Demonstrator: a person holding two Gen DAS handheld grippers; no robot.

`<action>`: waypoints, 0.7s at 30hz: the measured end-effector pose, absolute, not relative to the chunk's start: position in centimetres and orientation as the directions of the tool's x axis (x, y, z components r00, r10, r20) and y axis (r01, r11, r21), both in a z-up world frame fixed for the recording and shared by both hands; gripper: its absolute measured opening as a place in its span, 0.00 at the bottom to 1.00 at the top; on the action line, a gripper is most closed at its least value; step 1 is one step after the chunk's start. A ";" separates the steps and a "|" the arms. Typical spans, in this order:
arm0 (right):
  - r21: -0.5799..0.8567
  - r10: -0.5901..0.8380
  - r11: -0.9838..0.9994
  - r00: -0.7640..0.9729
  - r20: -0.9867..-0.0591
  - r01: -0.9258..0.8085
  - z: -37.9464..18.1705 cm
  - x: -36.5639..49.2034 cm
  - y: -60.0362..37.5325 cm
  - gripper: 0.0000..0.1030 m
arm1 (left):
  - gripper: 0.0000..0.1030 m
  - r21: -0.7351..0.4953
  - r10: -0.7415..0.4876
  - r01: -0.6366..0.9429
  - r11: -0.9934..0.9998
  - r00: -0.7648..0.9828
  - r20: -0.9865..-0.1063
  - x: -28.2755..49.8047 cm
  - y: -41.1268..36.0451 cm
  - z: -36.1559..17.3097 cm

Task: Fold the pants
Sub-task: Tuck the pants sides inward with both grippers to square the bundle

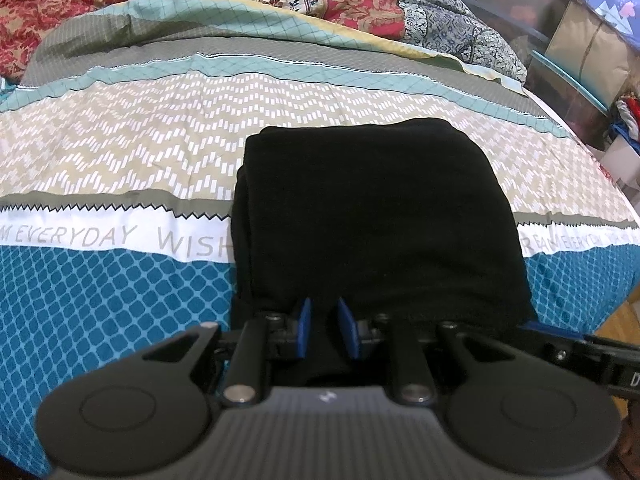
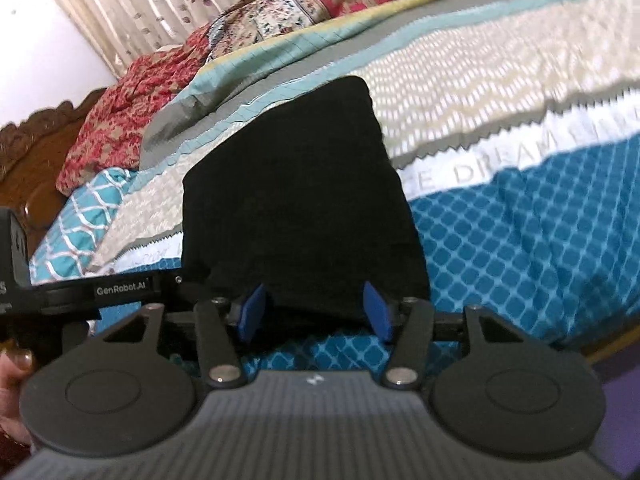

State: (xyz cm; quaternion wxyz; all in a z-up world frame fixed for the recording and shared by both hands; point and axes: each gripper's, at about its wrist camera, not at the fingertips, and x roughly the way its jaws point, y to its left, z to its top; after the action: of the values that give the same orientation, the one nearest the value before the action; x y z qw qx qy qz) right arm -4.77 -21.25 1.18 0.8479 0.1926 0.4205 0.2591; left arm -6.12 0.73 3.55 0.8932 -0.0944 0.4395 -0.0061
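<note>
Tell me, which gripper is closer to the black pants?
Left, though only just. The left gripper has its jaws closed on the near edge of the black pants. The right gripper is at the same edge, but its jaws stand open around the cloth, not pressing.

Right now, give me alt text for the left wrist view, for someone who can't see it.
Black pants, folded into a compact rectangle, lie on a patterned bedspread of teal, beige and grey bands. The left gripper, with blue pads, pinches the fold's near edge. A red floral quilt is heaped at the far end of the bed.
</note>
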 end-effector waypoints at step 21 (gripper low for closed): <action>0.512 0.608 0.792 0.498 -0.618 -0.332 1.1 -5.1 -20.3 0.74 | 0.99 -0.088 -0.031 -0.041 0.995 0.724 -0.689 -7.6 0.4 7.3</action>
State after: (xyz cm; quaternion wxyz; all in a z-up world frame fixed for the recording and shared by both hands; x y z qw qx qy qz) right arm -5.10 -20.32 1.08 0.8495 0.1652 0.4176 0.2767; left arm -7.61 0.35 7.32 0.9271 -0.0485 0.3716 0.0026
